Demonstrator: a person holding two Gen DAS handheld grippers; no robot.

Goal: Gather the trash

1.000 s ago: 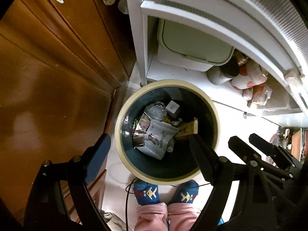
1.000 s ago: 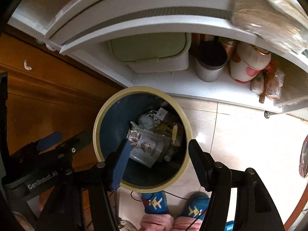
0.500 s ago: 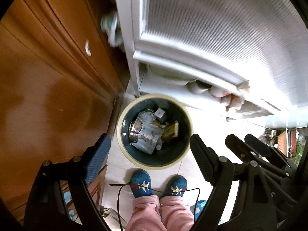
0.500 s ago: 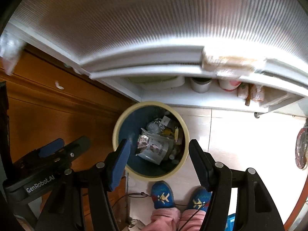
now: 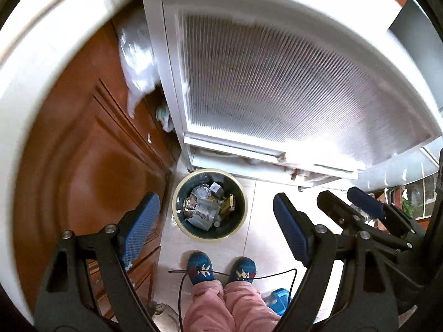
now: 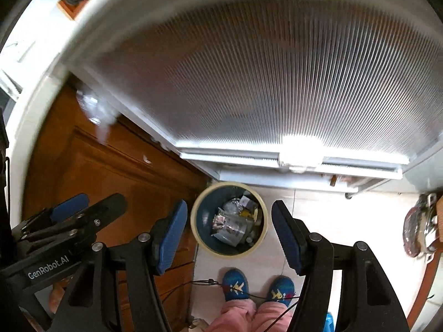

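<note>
- Wooden cabinet (image 5: 91, 171): stands along the left side of the floor. No loose trash is visible on its front or at its foot.
- Left gripper (image 5: 213, 221): jaws stand wide apart, with nothing between the pads. It hangs high above the floor and points steeply down at the bin.
- Bin (image 5: 180, 193): round, cream rim, dark inside. It stands on the tiled floor (image 5: 263, 193), against the foot of the cabinet and just in front of the white shelf unit (image 5: 249, 163).
- Trash (image 5: 206, 210): wrappers, foil and paper lie piled in the bottom of the bin. This part of the task appears done.
- Right gripper (image 6: 227, 229): jaws stand open at a moderate width and hold nothing. It also looks down on the bin from well above.
- Slippers (image 6: 235, 285): the person's feet stand just in front of the bin.
- Remaining work: the visible floor shows no loose trash. Judged from this, either collection is finished or further pieces lie out of view; the pictures do not settle which.
</note>
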